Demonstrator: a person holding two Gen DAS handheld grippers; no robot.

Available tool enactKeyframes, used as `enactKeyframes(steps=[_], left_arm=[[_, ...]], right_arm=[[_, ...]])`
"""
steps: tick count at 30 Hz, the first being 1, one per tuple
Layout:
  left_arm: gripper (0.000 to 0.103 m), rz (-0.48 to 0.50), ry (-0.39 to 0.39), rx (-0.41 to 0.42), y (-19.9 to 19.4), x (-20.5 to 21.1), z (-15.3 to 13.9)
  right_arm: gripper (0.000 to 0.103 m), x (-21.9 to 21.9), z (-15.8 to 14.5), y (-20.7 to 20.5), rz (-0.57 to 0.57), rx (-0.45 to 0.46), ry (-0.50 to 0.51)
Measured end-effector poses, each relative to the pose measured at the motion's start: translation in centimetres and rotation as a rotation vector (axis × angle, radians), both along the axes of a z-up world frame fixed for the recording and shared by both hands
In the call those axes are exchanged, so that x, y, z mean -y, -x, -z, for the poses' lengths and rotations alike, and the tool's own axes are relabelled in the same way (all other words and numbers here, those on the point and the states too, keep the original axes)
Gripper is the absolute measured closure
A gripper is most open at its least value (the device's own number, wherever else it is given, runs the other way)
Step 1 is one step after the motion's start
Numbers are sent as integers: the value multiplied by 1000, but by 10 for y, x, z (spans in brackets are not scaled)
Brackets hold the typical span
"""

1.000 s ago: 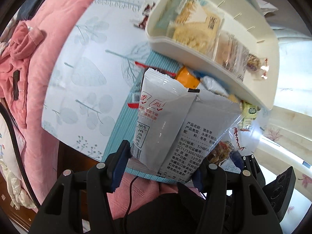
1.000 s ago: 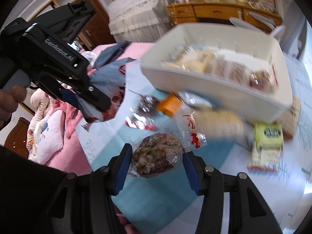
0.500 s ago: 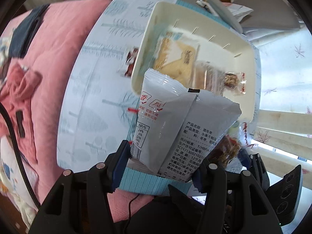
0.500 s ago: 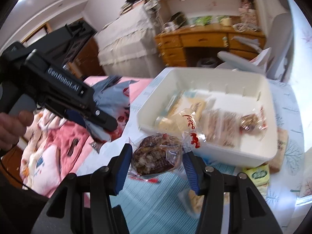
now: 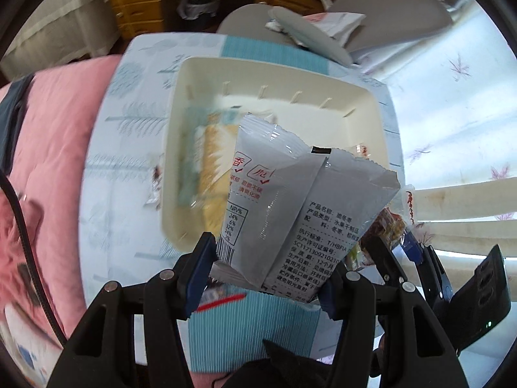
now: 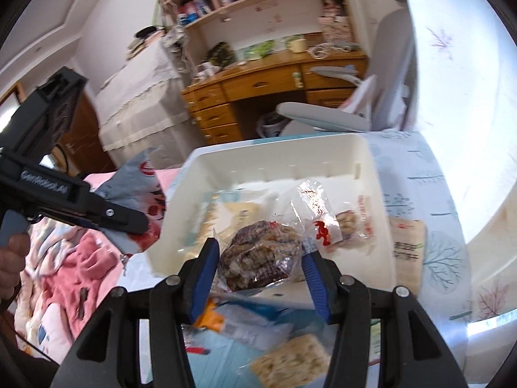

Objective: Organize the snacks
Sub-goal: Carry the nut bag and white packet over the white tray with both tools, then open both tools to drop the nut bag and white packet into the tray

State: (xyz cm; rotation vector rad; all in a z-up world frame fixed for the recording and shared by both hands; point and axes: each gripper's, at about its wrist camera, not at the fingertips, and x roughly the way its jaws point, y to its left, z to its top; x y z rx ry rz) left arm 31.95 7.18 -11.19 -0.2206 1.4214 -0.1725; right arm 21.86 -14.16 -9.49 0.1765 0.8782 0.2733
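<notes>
Both my tongs have risen over the white bin (image 6: 381, 226): left gripper (image 5: 265, 265) clamps the grey sachet (image 5: 290, 213), right gripper (image 6: 258, 265) pinches the clear-wrapped nut cake (image 6: 258, 255); release low, probably beside the blurred yellow packs.

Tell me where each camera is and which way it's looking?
Left wrist: sits on the left gripper, looking steeply down over its grey packet into the white bin; its own black fingers show, with the right gripper at the right edge.
Right wrist: sits on the right gripper, looking slantwise down over its clear snack bag into the bin and on to the wooden desk; its own fingers and a hand on the left gripper show.
Shared: bin, desk, both grippers, both held snacks.
</notes>
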Motion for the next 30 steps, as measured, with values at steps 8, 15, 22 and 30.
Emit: enactKeyframes(steps=[8,15,22,30], left_arm=[[47,108,4,17,-24,31,16],[43,126,16,25,-26,42,20],[18,97,-14,10,-14,37,20],[18,36,-37,20,16,20,15]], right_arm=[[50,21,13,-16,78,-33,92],[47,29,16,-14,103,-54,111],[29,32,12,-8,119,-61,108],[28,45,5,4,182,-107,6]])
